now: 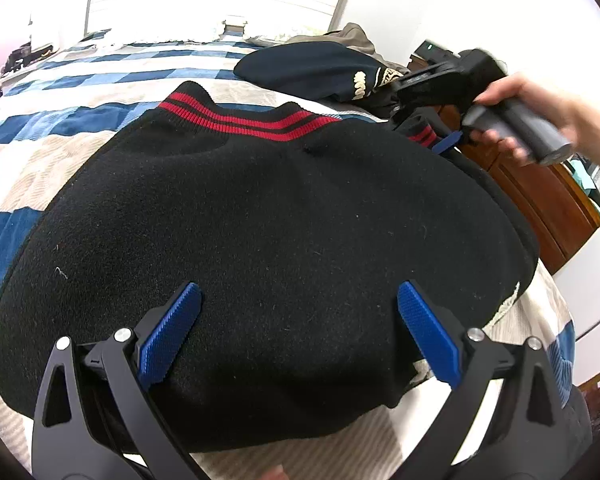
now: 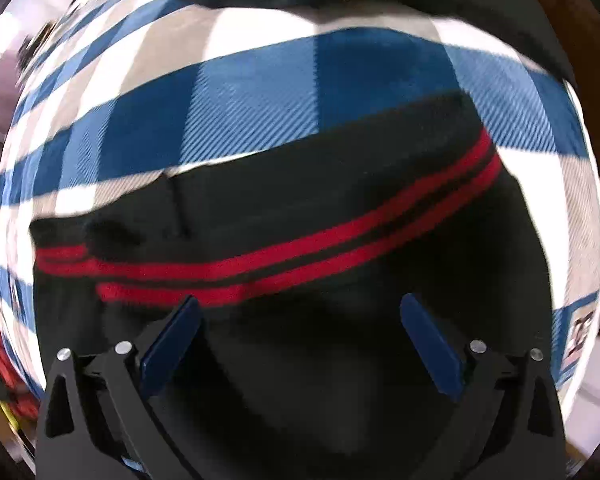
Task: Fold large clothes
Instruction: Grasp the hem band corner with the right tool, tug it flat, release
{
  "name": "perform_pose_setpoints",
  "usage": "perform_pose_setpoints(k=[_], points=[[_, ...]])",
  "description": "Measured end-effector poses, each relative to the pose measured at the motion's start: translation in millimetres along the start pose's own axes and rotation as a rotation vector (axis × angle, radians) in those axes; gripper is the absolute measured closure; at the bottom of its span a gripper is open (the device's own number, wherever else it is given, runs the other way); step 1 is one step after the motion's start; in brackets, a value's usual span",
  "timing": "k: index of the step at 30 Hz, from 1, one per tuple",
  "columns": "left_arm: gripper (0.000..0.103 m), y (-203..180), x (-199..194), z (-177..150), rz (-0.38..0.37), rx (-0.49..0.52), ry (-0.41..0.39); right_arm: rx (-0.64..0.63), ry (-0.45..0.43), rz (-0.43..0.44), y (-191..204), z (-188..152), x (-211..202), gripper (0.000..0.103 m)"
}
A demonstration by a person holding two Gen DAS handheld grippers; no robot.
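We've got the left gripper (image 1: 298, 334) w/ its blue ribbed pads (image 1: 170, 332) spread wide, nothing between them, hovering over the black fleecy jacket with red-striped knit hem (image 1: 260, 216). The jacket lies spread on the blue, white & beige checked bedspread (image 1: 60, 92), running from under the fingers out ahead to the striped band. Ahead and to the right of the fingers, a hand (image 1: 540, 100) holds the right gripper (image 1: 448, 140) at the jacket's far corner. From the right wrist view the right gripper (image 2: 300, 338) has fingers parted, empty, over black cloth, red stripes (image 2: 300, 252) just ahead of the tips. Beyond those sits a dark navy garment with cream lettering (image 1: 320, 68), lying apart from the jacket. View's blurred.
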State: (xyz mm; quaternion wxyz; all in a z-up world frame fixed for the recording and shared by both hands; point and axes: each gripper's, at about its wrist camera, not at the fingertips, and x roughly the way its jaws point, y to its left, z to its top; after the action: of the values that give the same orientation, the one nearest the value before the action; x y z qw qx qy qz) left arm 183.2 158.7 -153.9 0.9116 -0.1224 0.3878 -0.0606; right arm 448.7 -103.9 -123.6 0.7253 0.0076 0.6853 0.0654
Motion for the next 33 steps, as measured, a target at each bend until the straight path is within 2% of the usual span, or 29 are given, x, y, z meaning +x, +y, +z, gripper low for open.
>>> perform_pose_setpoints(k=[4, 6, 9, 11, 12, 13, 16, 19, 20, 21, 24, 28, 33], points=[[0.007, 0, 0, 0, 0.0, 0.0, -0.002, 0.115, 0.004, -0.061, 1, 17, 17, 0.004], [0.007, 0, 0, 1, 0.001, -0.001, -0.001, 0.165, -0.032, -0.058, 4, 24, 16, 0.005], [0.007, 0, -1, 1, -0.003, 0.0, 0.0, 0.264, -0.026, -0.071, 0, 32, 20, 0.004], [0.007, 0, -1, 1, -0.005, -0.001, 0.001, 0.285, -0.019, -0.092, -2, 36, 24, 0.007], [0.007, 0, -1, 1, -0.007, 0.0, 0.001, 0.296, -0.018, -0.137, -1, 36, 25, 0.02], [0.007, 1, -1, 2, -0.007, 0.001, 0.001, 0.307, -0.013, -0.167, -4, 37, 26, 0.026], [0.007, 2, -1, 3, -0.01, -0.005, 0.004, 0.317, -0.019, -0.164, -5, 34, 19, 0.032], [0.007, 3, -2, 4, -0.019, -0.014, 0.004, 0.324, -0.027, -0.136, -16, 26, 7, 0.057], [0.007, 3, -2, 4, -0.024, -0.015, 0.004, 0.328, -0.024, -0.155, -21, 24, 4, 0.081], [0.007, 3, -3, 4, -0.027, -0.016, 0.003, 0.356, -0.026, -0.124, -31, 20, -2, 0.087], [0.006, 4, -4, 3, -0.031, -0.018, 0.002, 0.36, -0.038, -0.049, -44, 15, -13, 0.09], [0.007, 3, -4, 2, -0.027, -0.008, 0.001, 0.413, -0.16, 0.044, -70, 7, -48, 0.091], [0.007, 3, -2, 1, -0.02, 0.018, 0.007, 0.408, -0.201, 0.054, -82, 28, -67, 0.093]])
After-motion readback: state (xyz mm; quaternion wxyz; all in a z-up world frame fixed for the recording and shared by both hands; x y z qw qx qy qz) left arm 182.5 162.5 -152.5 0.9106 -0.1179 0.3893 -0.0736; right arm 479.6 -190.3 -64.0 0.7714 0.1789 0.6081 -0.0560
